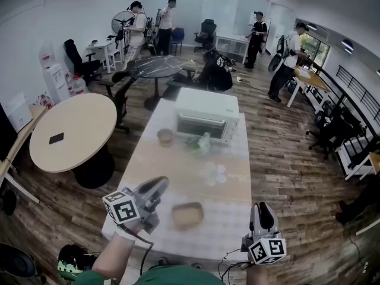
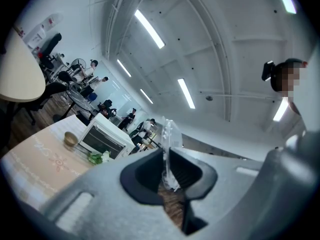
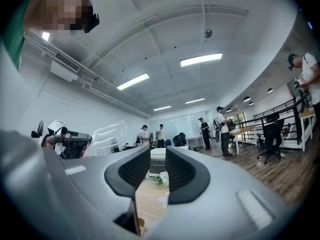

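My left gripper is held above the front left of the cloth-covered table, shut on a thin piece of clear plastic that sticks up past its jaws. The same clear plastic shows at the left of the right gripper view. A brown shallow tray lies on the cloth just right of that gripper. My right gripper hovers at the table's front right corner, jaws slightly apart with nothing between them. It looks toward a white toaster oven.
A small brown bowl and a bunch of greens sit in front of the oven. A round beige table with a black phone stands to the left. Several people, chairs and desks fill the back of the room.
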### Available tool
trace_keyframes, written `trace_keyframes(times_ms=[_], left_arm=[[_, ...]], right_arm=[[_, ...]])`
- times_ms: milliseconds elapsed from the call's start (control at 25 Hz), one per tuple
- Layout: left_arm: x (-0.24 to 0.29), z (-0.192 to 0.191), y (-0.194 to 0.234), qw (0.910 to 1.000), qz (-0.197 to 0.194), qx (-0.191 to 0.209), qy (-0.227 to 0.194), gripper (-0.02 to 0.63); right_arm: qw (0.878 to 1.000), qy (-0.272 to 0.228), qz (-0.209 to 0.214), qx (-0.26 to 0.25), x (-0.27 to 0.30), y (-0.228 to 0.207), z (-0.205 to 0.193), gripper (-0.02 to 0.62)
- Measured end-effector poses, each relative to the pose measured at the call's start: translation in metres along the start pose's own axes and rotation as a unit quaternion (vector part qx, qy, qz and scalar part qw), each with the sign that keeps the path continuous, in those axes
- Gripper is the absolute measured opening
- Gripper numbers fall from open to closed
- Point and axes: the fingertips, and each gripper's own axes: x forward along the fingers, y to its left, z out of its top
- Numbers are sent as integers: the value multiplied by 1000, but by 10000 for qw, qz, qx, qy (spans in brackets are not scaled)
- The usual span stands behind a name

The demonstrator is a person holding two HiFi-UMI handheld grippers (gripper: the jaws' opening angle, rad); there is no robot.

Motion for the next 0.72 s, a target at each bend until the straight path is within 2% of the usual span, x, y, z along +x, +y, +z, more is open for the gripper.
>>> trace_keyframes(times_ms=[720], left_arm=[[-7,-8,-2,10000,72,-64,3,37]], right_arm=[[10000,44,54,50,-1,0,-4,87]])
